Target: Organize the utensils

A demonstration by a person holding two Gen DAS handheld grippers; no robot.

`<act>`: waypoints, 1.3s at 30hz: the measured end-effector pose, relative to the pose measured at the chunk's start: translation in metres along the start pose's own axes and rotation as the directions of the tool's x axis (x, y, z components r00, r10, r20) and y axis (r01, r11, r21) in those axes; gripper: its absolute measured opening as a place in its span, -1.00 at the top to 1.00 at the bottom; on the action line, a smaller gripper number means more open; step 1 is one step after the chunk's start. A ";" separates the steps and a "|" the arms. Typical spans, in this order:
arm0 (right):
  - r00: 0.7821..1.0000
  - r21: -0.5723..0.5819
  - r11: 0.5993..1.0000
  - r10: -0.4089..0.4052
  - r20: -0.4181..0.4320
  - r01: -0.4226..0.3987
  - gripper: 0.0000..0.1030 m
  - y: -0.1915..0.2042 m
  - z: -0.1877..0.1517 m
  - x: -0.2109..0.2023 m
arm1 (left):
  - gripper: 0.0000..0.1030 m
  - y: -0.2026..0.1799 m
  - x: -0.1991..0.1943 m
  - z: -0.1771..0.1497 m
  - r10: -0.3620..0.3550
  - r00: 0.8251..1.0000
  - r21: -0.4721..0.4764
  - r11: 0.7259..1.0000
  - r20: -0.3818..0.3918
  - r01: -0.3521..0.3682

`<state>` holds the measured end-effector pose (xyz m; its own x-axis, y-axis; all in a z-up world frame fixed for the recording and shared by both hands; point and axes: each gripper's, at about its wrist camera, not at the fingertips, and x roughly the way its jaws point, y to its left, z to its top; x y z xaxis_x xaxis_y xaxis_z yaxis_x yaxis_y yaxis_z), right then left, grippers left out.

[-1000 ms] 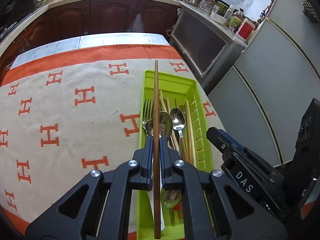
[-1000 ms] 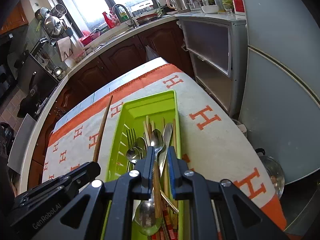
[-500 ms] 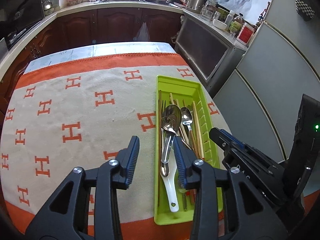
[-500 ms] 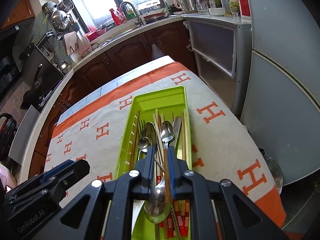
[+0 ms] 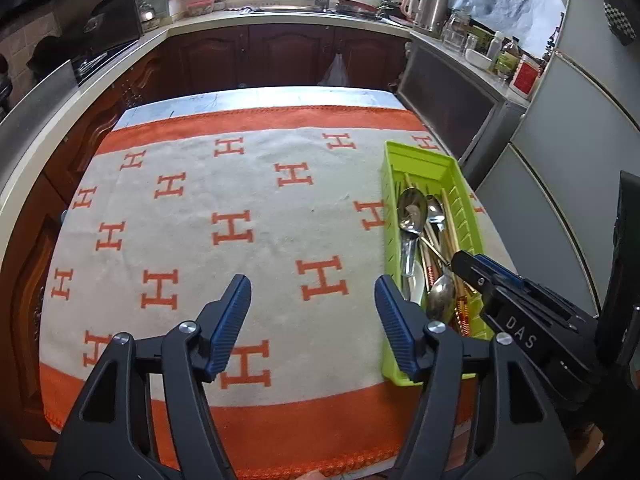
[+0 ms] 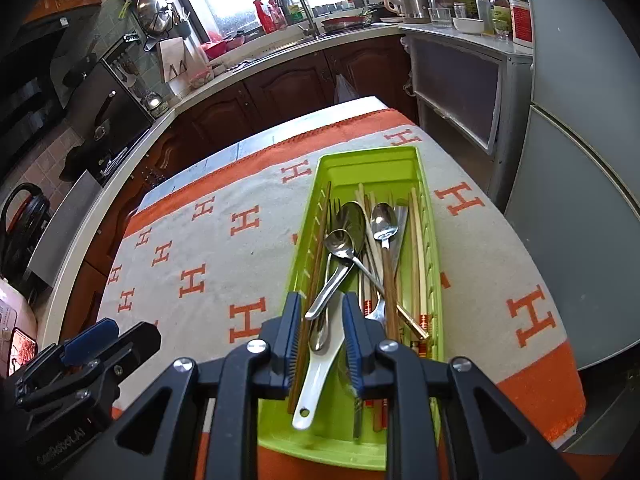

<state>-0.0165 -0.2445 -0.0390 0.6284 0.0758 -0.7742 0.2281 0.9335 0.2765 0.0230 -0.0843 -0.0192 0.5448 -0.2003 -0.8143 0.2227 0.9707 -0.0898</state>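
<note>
A lime green utensil tray (image 6: 368, 153) lies on the right side of the table, also seen in the left wrist view (image 5: 416, 153). In it lie steel spoons (image 6: 345, 240), a fork (image 6: 334, 209), a white ceramic spoon (image 6: 320, 380), pale chopsticks and a long brown chopstick (image 6: 320, 240). My right gripper (image 6: 321, 304) hovers over the tray's near end. Its jaws are opening, with a narrow gap, and the utensils show below them, not pinched. My left gripper (image 5: 310, 292) is over the cloth to the left of the tray. Its jaws are opening wide and hold nothing.
A beige cloth with orange H marks and orange borders (image 5: 240, 200) covers the table. Dark wooden cabinets (image 5: 288, 56) and a counter with a sink stand beyond. A grey cabinet (image 5: 448, 100) and a fridge (image 6: 580, 160) are close on the right.
The left gripper let go of the brown chopstick, which now lies in the tray, then opened wide and drew back to the left. The right gripper's jaws parted a little over the tray.
</note>
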 end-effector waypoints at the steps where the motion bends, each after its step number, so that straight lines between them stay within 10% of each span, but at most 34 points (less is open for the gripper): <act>1: 1.000 -0.005 1.000 0.007 -0.007 -0.007 0.59 0.003 -0.002 -0.001 | -0.32 0.005 -0.001 -0.003 0.006 1.000 -0.012 1.000 -0.006 -0.006; 28: 0.987 -0.198 0.969 0.159 0.029 -0.150 0.20 0.099 -0.018 -0.069 | -0.63 0.065 -0.100 -0.025 0.284 0.947 -0.108 0.957 0.147 -0.270; 39: 0.987 -0.209 0.968 0.152 0.043 -0.140 0.19 0.104 -0.020 -0.070 | -0.63 0.071 -0.099 -0.024 0.284 0.949 -0.122 0.956 0.137 -0.268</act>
<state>-0.0516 -0.1458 0.0327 0.6875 0.2014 -0.6977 -0.0224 0.9662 0.2569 -0.0350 0.0077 0.0412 0.6908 0.0675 -0.7199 -0.0321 0.9975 0.0628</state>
